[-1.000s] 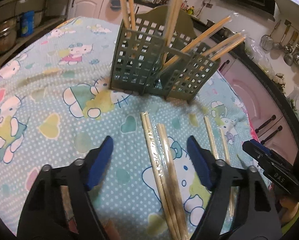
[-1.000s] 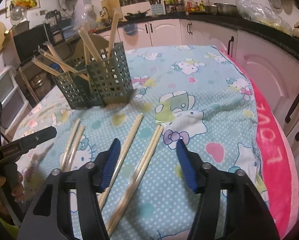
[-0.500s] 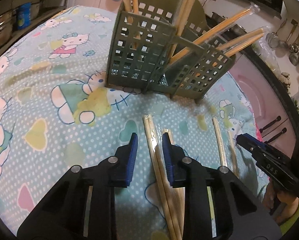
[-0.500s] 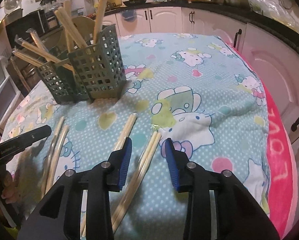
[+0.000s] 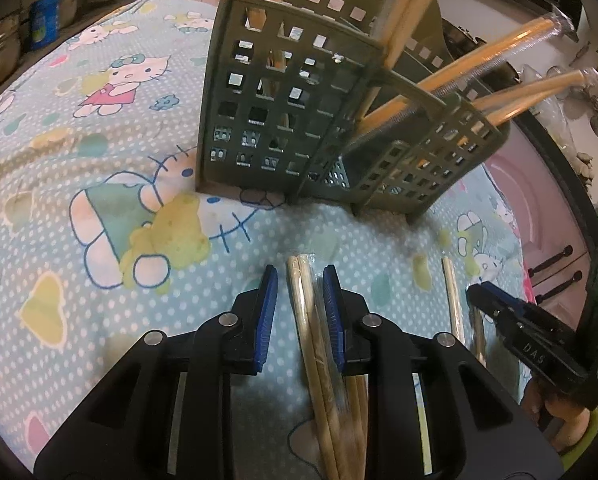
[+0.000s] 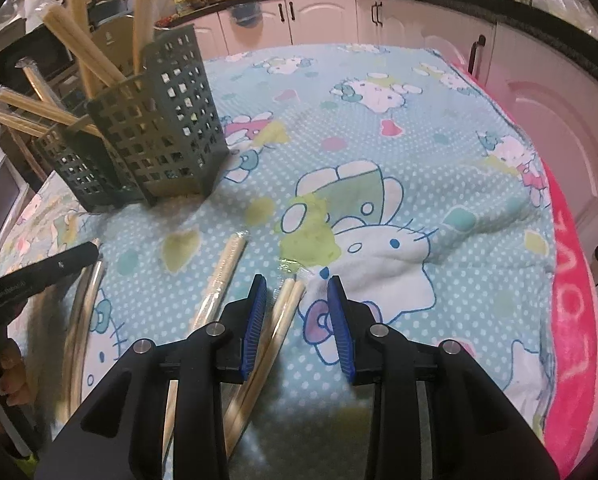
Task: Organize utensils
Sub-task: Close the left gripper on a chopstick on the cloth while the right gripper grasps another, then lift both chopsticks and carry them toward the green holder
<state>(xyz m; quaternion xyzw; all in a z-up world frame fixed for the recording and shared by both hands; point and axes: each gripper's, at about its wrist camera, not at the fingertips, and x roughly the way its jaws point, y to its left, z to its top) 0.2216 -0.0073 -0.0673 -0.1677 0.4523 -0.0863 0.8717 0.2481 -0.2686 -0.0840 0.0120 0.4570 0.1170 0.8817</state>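
1. Left gripper [image 5: 297, 304], black frame w/ blue ribbed pads: its jaws have just been closing and now stand narrow, a slim gap left between them. A wrapped pair of pale wooden chopsticks [image 5: 303, 304] lies on the cloth between the pads; neither pad visibly presses on it, so nothing is gripped.
2. Right gripper [image 6: 297, 320], same build: its jaws have just been closing too, and are partly open, a bit wider than the left. A second wrapped pair of wooden chopsticks [image 6: 287, 304] lies between the pads, close to the left-hand pad; contact can't be told, and the pair rests flat on the cloth.
3. Dark green plastic lattice utensil holder [image 5: 283, 112], w/ several compartments, stands upright on the cloth beyond both grippers. Long wooden chopsticks [image 5: 495, 52] lean out of its compartments, some in clear sleeves.
4. Further loose chopstick pairs [image 6: 223, 276] lie flat on the cloth, one btwn the two grippers, others nearer the left gripper in the right wrist view.
5. Light blue dotted cartoon-cat tablecloth [image 6: 379, 140] covers the table; a pink border [image 6: 571, 280] runs along its right edge.
6. Bkgd: white kitchen cabinets [image 6: 323, 16] under a dark counter.
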